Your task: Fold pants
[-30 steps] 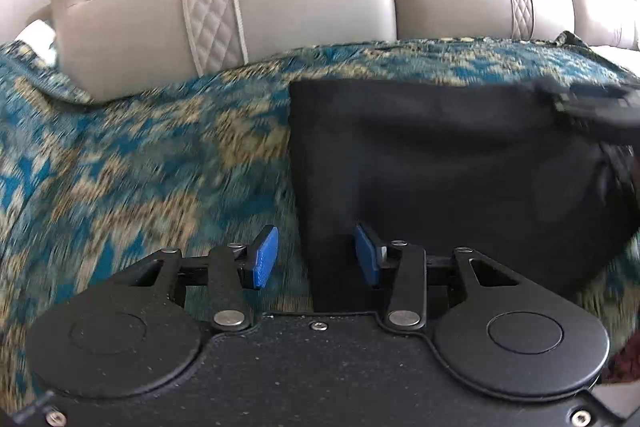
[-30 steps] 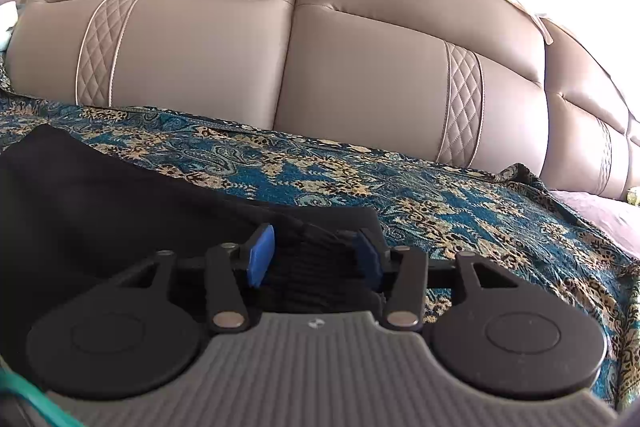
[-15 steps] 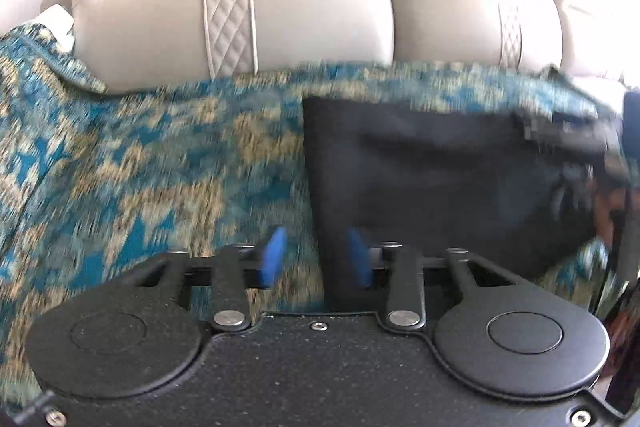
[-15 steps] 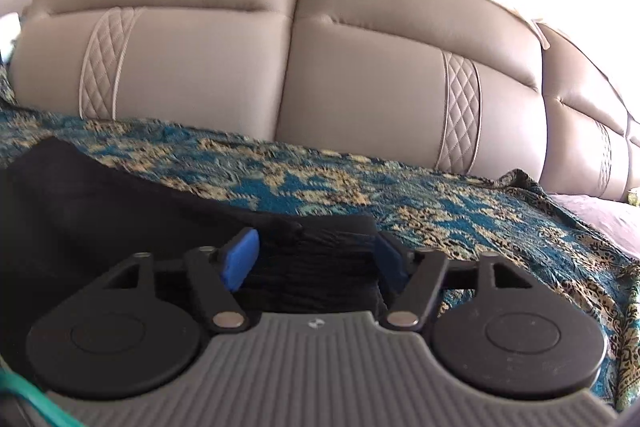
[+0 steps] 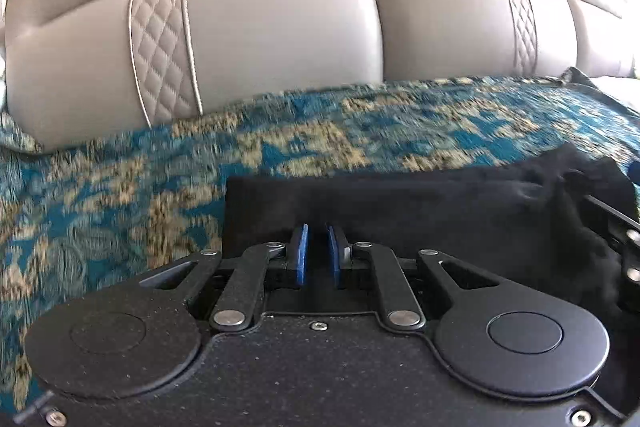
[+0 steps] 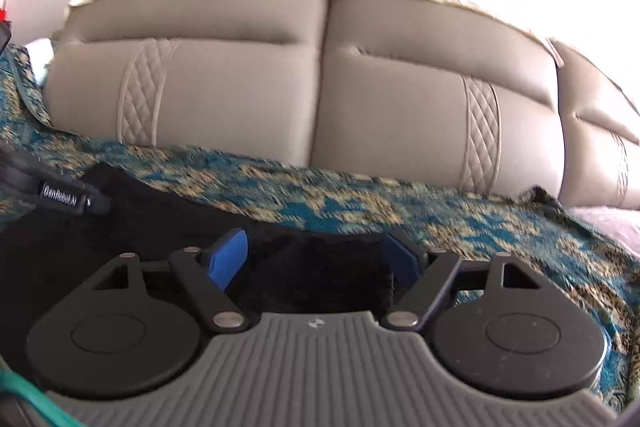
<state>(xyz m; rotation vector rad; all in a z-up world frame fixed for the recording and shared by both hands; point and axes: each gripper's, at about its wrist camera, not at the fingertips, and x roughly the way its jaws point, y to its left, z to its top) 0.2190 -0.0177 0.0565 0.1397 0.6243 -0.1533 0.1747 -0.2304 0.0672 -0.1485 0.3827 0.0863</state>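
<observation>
Two grippers worked on the black pants [image 5: 400, 203] lying on the patterned cover [image 5: 120, 195]: my left gripper [image 5: 316, 255] pinched the near edge, my right gripper [image 6: 316, 259] stood wide apart; I judged both should grip before lifting.

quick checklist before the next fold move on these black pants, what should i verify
1. Left gripper closed on the pants: cannot tell; its blue pads are nearly together over the black cloth, but no fabric shows clearly between them.
2. Right gripper gripping: not ok; its jaws stand wide apart, with the pants' edge lying between them.
3. Pants lying flat: not ok; the cloth bunches up at the right end in the left wrist view.
4. Pants fully on the patterned blue bedspread: ok, as far as visible.
5. Room toward the grey headboard: ok; a strip of bedspread lies beyond the pants.
</observation>
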